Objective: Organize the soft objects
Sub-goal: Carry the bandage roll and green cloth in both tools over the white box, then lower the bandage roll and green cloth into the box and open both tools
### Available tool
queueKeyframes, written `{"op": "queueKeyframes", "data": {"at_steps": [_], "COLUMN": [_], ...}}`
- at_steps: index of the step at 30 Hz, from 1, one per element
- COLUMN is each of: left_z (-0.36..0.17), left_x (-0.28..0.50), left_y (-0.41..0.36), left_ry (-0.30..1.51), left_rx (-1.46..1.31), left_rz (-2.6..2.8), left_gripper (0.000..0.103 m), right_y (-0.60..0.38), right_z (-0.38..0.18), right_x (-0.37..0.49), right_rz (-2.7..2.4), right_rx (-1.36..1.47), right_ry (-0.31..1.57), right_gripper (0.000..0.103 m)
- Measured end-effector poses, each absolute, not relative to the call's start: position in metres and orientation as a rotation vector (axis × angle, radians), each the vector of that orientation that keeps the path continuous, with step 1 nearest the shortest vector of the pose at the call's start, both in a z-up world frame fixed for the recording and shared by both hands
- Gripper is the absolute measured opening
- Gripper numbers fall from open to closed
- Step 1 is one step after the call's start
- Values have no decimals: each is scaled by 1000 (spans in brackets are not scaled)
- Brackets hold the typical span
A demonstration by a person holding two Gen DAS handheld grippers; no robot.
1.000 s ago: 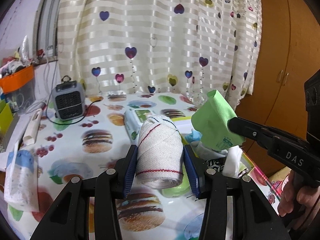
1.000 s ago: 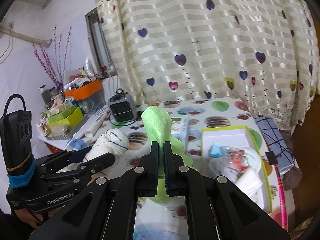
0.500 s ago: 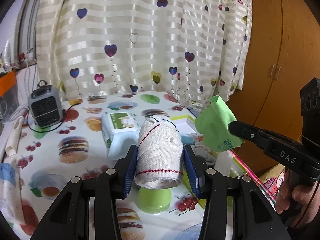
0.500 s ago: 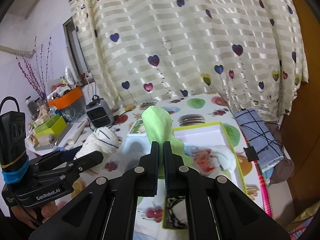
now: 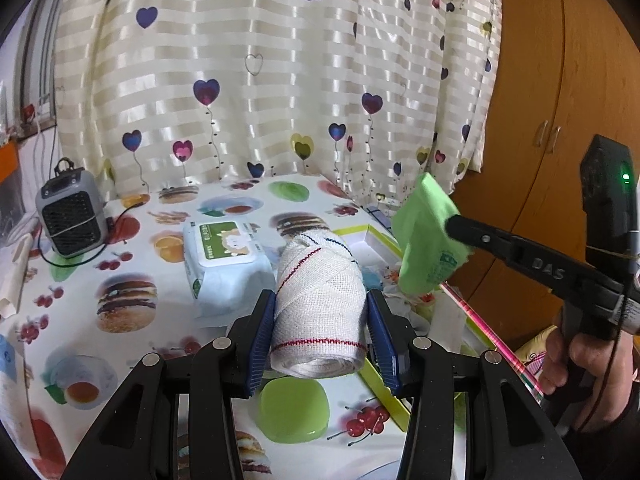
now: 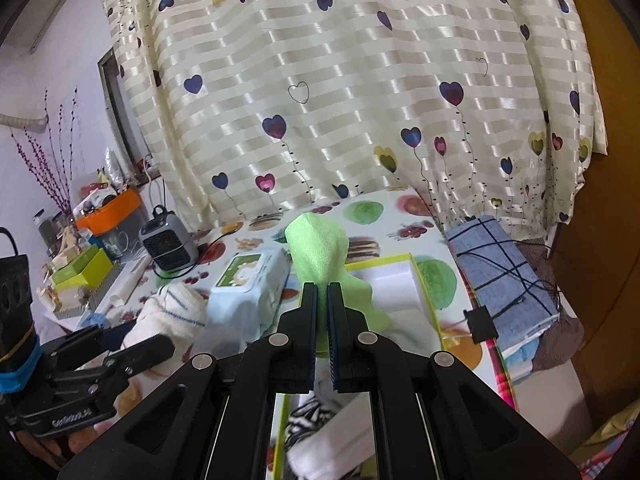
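My left gripper (image 5: pixel 320 308) is shut on a rolled white cloth with red and blue stitching (image 5: pixel 320 300), held above the table. In the right wrist view that roll (image 6: pixel 172 312) shows at lower left in the left gripper (image 6: pixel 156 346). My right gripper (image 6: pixel 323 292) is shut on a light green cloth (image 6: pixel 320 246), which hangs over a white box with a yellow-green rim (image 6: pixel 400 258). From the left wrist view the green cloth (image 5: pixel 426 236) and the right gripper (image 5: pixel 452 226) sit at the right, over the box (image 5: pixel 372 236). Soft items lie in the box, partly hidden.
A blue wet-wipes pack (image 5: pixel 224 260) lies mid-table, a green lid (image 5: pixel 294 410) below my left fingers, and a grey mini heater (image 5: pixel 72 212) with a cable at far left. A blue checked towel (image 6: pixel 500 268) lies right of the box. Curtain behind, wooden wardrobe (image 5: pixel 560 80) right.
Both grippers have moved to the right over the table with their cloths still held; the box and wet-wipes pack now sit closer beneath them, and the heater has slid toward the left edge.
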State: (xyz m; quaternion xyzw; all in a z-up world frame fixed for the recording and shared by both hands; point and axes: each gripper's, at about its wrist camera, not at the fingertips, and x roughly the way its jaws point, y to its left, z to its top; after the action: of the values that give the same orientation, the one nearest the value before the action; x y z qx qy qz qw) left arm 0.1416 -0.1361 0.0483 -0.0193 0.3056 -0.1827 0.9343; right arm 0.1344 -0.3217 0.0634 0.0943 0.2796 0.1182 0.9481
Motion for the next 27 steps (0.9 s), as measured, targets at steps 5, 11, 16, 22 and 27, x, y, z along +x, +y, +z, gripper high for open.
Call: {"op": "queueKeyframes", "data": {"at_steps": [5, 11, 16, 22, 27], "left_z": [45, 40, 41, 43, 41], "left_x": [147, 151, 151, 147, 147], "left_y": [-142, -149, -157, -165, -174], "left_ry": [635, 650, 652, 655, 663], "left_rx": [-34, -23, -18, -8, -3], "left_rz": [-380, -386, -403, -419, -439], "left_gripper": [44, 44, 44, 44, 45], "right_y": [-324, -333, -329, -331, -343], "right_z": [20, -11, -8, 4, 20], "right_x": [163, 172, 168, 152, 135], "right_rz": [216, 226, 236, 243, 223], "right_rx": [191, 230, 196, 202, 246], "right_ry": [705, 803, 815, 781, 717], "right_gripper": [5, 5, 11, 35, 37]}}
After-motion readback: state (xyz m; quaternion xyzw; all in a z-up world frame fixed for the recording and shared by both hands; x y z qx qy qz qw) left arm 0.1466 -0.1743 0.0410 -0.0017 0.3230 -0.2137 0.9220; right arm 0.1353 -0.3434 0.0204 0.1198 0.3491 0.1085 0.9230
